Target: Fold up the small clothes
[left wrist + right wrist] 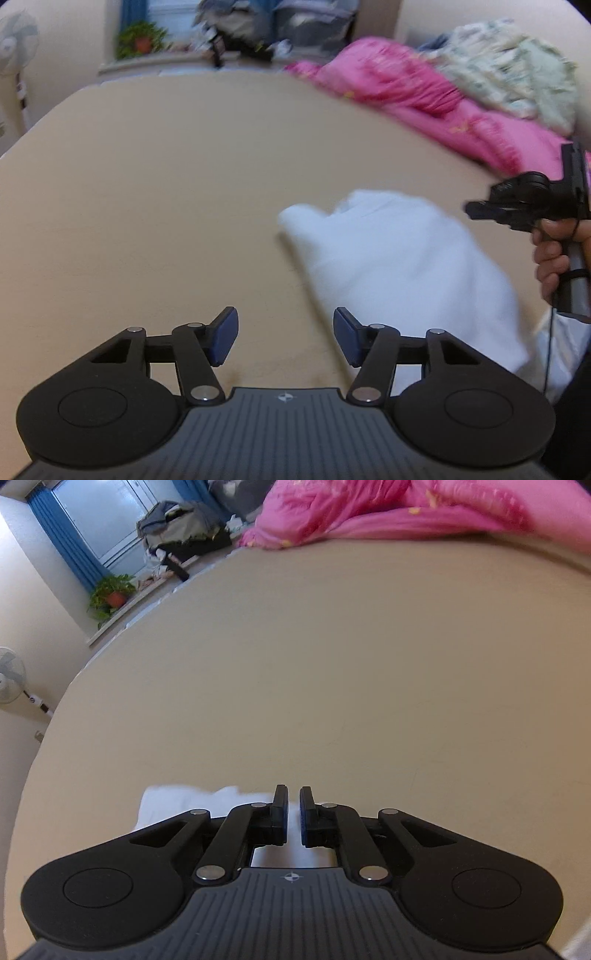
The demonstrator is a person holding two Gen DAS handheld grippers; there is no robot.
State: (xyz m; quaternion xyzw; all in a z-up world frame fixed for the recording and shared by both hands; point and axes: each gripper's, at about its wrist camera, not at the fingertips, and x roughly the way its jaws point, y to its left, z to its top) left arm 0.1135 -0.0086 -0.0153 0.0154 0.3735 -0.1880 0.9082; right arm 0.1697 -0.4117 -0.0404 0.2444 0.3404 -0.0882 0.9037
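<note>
A small white garment lies on the beige table, to the right of my left gripper. The left gripper is open and empty, held low over the table's near part. In the left wrist view the right gripper hovers above the garment's right side, held by a hand. In the right wrist view the right gripper has its pads nearly together with a thin gap and nothing between them; the white garment shows just under and left of it.
A pink quilt and a pale patterned cloth are heaped along the table's far right. A window sill with a potted plant and piled clothes lies beyond. A fan stands at the left.
</note>
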